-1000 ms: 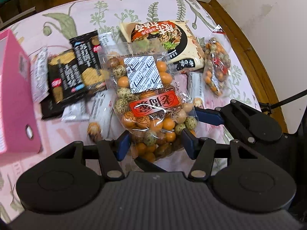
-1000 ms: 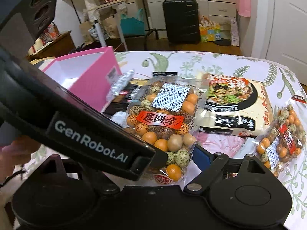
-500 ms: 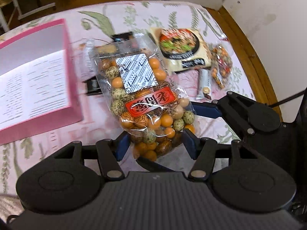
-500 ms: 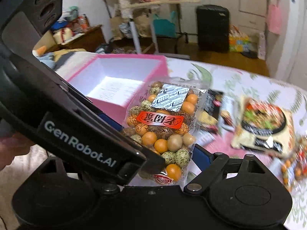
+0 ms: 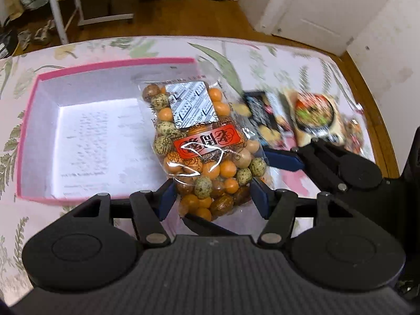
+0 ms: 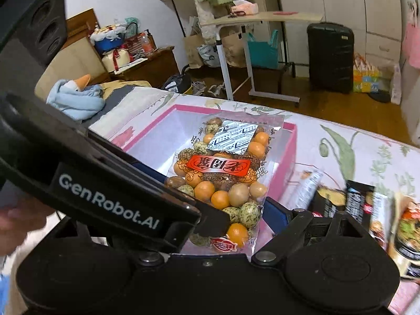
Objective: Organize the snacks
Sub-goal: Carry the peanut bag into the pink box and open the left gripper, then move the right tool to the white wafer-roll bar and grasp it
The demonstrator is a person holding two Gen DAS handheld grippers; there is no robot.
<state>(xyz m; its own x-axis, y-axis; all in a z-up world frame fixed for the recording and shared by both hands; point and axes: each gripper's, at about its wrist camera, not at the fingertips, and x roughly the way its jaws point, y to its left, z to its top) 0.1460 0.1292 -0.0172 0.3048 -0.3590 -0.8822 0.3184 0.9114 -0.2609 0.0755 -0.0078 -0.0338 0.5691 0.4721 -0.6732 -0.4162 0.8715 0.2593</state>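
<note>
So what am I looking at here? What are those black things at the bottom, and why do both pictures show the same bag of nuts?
There is no robot: a person holds a two-finger gripper in each hand, and each gripper carries a camera looking along its fingers. The black shapes are the tools themselves.

In the left wrist view, the left gripper has its blue fingers closed on the bag of coated nuts. The right gripper also flanks the bag's lower end, though whether it pinches it is unclear.

The bag hangs over an open pink box on a flowered tablecloth. To the side lie blurred snacks, including a noodle packet and a black cracker packet.
</note>
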